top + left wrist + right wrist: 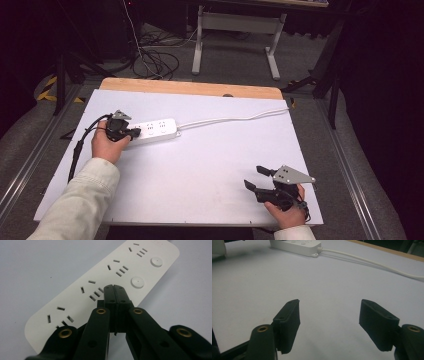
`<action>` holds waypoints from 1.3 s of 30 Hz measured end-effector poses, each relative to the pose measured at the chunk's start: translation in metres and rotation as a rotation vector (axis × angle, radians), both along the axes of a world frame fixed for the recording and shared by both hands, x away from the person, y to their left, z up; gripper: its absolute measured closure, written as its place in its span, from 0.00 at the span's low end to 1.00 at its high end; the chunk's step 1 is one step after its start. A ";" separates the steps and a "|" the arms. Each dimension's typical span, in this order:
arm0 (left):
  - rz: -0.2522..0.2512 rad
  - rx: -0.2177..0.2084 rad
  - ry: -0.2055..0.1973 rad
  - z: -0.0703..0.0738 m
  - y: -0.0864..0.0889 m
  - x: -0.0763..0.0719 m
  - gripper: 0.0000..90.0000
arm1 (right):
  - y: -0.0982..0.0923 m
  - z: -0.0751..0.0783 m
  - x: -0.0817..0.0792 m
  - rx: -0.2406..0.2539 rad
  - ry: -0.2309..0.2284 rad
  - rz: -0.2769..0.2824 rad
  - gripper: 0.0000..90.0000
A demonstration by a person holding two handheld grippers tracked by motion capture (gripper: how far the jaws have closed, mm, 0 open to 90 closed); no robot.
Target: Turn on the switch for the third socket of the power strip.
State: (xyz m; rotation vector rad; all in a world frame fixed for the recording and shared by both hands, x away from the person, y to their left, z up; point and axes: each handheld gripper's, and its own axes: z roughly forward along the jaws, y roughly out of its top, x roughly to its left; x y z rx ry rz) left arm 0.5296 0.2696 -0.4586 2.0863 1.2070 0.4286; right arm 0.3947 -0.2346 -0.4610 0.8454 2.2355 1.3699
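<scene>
At far left of the power strip [156, 130], the left gripper [134, 133]: jaws pressed together with nothing between them, black tips resting over the strip's near end, hand and pale sleeve trailing back toward the table's front edge. Seen along those jaws in the left gripper view, closed tips [115, 290] poised just short of a round button [137, 282], with a second button [156, 261] farther along the strip. Probably a press on a switch, so best done with tips kept shut, brought squarely over the button's centre, pushed straight down rather than at a slant, so as not to skid the light casing across the smooth board. Strip itself: long, flat, glossy white plastic, rounded corners, rows of narrow socket slots, lying on the matte pale table [210, 165] toward its left rear. Rightward from the strip, a thin white cord [235, 119] curving off to the table's far right corner. Well to the right of the strip and nearer the front edge, the right gripper [254, 177]: jaws spread wide, empty, idle, grey three-cornered plate on top, blunt blocky black pads [288, 322].
</scene>
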 end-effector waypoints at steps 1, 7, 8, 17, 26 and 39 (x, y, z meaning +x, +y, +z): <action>-0.002 0.007 -0.005 0.000 0.000 0.000 1.00 | 0.000 0.000 0.000 0.000 0.000 0.000 0.37; -0.007 0.020 -0.006 0.000 -0.001 -0.001 1.00 | 0.000 0.000 0.000 -0.001 0.000 0.001 0.38; -0.007 0.021 -0.006 0.000 -0.001 -0.001 1.00 | 0.000 0.000 0.000 -0.002 0.000 0.001 0.38; 0.000 0.043 -0.005 0.000 -0.003 -0.001 1.00 | 0.001 -0.001 0.000 -0.004 0.000 0.005 0.37; -0.004 0.042 0.002 0.004 -0.004 0.000 1.00 | 0.001 -0.001 0.000 -0.003 0.001 0.002 0.37; -0.046 -0.016 -0.031 0.024 -0.015 -0.009 1.00 | 0.001 -0.001 0.001 -0.003 0.005 0.000 0.37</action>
